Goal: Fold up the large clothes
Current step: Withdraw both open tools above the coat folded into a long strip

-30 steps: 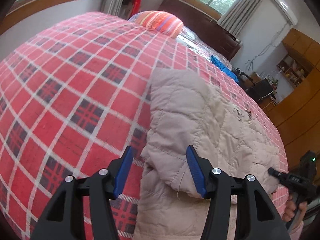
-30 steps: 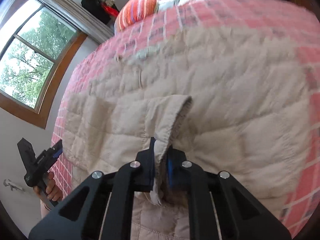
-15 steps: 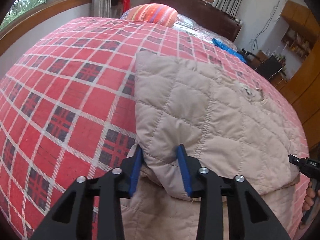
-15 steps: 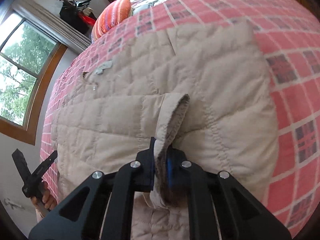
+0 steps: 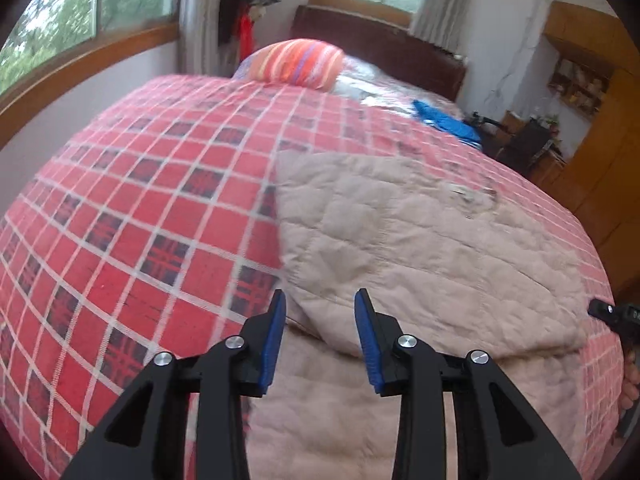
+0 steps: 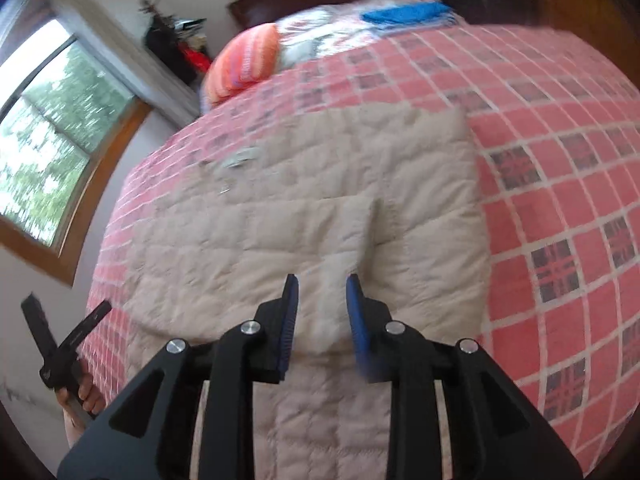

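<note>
A beige quilted jacket (image 5: pixel 420 240) lies folded over on a red plaid bed cover (image 5: pixel 152 208). In the left wrist view my left gripper (image 5: pixel 320 304) is open, its blue pads either side of the folded layer's near left corner, just above it. In the right wrist view the same jacket (image 6: pixel 320 200) fills the middle, with a folded flap ending near my right gripper (image 6: pixel 320 288). That gripper is open and holds nothing, its pads hovering over the flap's near edge. Each view shows the other gripper at its frame edge, held in a hand.
An orange striped pillow (image 5: pixel 296 60) and a blue cloth (image 5: pixel 448 124) lie at the head of the bed by a dark headboard (image 5: pixel 384 52). Windows line the left wall. Wooden cabinets (image 5: pixel 600 128) stand at right.
Both grippers have opened and let go of the jacket. The folded layer now rests flat on the lower layer, and both grippers have pulled back slightly.
</note>
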A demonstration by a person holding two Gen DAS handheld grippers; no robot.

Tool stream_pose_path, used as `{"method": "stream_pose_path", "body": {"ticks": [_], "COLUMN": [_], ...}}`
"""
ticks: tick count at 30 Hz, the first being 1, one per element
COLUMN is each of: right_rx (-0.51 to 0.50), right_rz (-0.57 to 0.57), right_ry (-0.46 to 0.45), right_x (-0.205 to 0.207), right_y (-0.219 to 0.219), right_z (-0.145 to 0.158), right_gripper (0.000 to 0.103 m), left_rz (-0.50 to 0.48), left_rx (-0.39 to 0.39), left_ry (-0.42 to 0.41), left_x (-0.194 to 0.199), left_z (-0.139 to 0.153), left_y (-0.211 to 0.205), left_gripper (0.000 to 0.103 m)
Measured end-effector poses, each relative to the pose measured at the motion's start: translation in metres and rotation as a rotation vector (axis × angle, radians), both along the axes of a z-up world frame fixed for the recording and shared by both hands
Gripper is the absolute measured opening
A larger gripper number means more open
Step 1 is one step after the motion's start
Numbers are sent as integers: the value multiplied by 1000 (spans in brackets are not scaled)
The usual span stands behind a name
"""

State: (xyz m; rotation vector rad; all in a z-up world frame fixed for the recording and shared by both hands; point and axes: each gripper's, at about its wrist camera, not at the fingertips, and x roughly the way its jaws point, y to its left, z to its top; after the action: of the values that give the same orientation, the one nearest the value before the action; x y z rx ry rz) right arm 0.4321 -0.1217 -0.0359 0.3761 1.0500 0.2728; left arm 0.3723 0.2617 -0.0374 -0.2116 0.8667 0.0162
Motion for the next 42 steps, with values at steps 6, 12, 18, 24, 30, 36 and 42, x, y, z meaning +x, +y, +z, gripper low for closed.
{"method": "stream_pose_path", "body": {"ticks": [6, 12, 18, 24, 30, 36, 42], "right_rx": [-69, -24, -30, -108, -134, -123, -95], "right_rz": [14, -23, 30, 114, 130, 85, 83], "right_ry": [61, 136, 43, -64, -29, 22, 44], "right_x": [6, 23, -13, -104, -187, -244, -272], "right_y": [17, 7, 4, -12, -29, -44, -49], "right_z": [-24, -61, -25, 9, -8, -33, -49], "right_gripper": [26, 22, 37, 63, 75, 77, 78], "left_rz": [-55, -37, -60, -110, -91, -115, -107], "left_rx": [23, -65, -60, -28, -24, 4, -17], "left_ry": [61, 155, 92, 43, 91, 129, 165], "left_x": [11, 27, -8, -85, -163, -221, -243], "left_z": [-18, -54, -24, 2, -8, -26, -46], "left_y": [-18, -6, 1, 38, 73, 68, 67], "left_gripper": [38, 42, 50, 76, 78, 81, 81]}}
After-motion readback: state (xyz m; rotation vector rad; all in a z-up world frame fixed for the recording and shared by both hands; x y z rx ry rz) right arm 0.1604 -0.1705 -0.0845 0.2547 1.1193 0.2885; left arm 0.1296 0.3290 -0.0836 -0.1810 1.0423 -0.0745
